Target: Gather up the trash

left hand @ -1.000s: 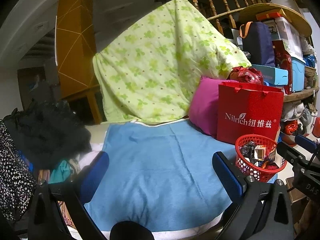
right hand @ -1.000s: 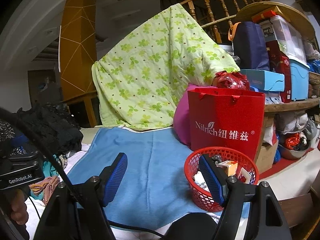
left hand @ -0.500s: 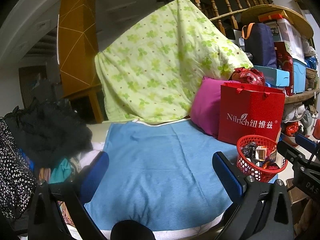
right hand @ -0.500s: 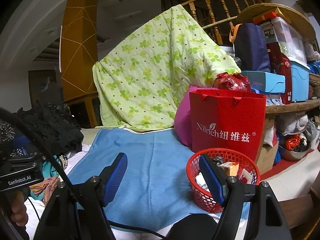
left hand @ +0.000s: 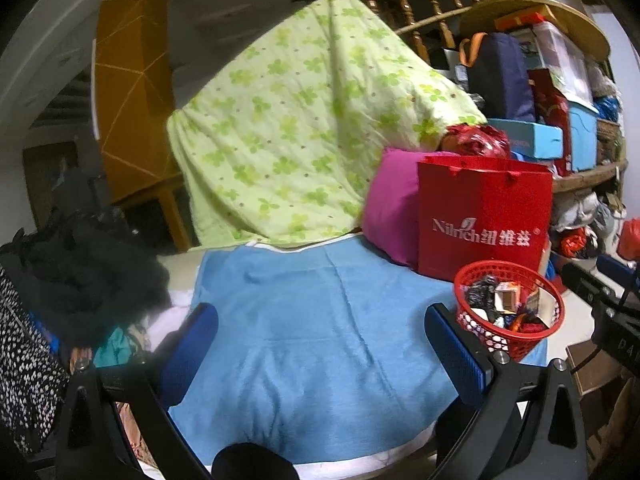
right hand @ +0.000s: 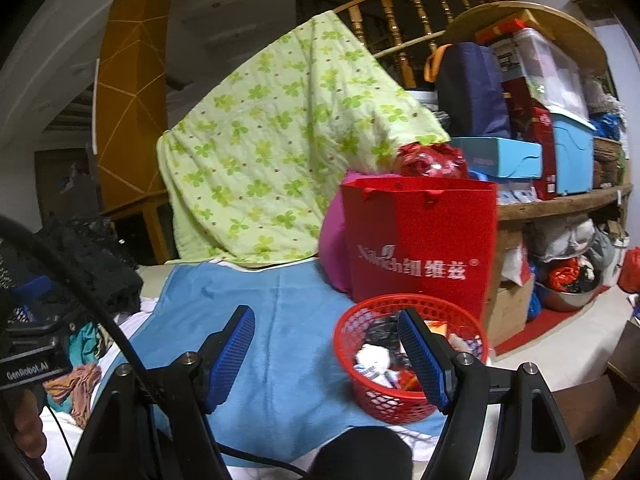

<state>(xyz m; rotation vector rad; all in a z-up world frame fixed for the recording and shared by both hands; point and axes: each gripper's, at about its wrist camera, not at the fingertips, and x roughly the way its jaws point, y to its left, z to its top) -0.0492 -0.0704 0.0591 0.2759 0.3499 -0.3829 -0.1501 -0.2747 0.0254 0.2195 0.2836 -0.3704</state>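
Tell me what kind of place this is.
Probably a cluttered room in a home, used for storage. A light green clover-print quilt hangs over a wooden stair banister, a blue towel covers a bed-like surface, and round wooden shelves are piled with boxes and bags.

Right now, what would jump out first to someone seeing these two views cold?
Probably the red basket full of trash, sitting at the right edge of the blue towel. Right behind it stands a bright red gift bag with white lettering, leaning against a pink pillow. Above both, a big green clover-print quilt hangs over the wooden railing.
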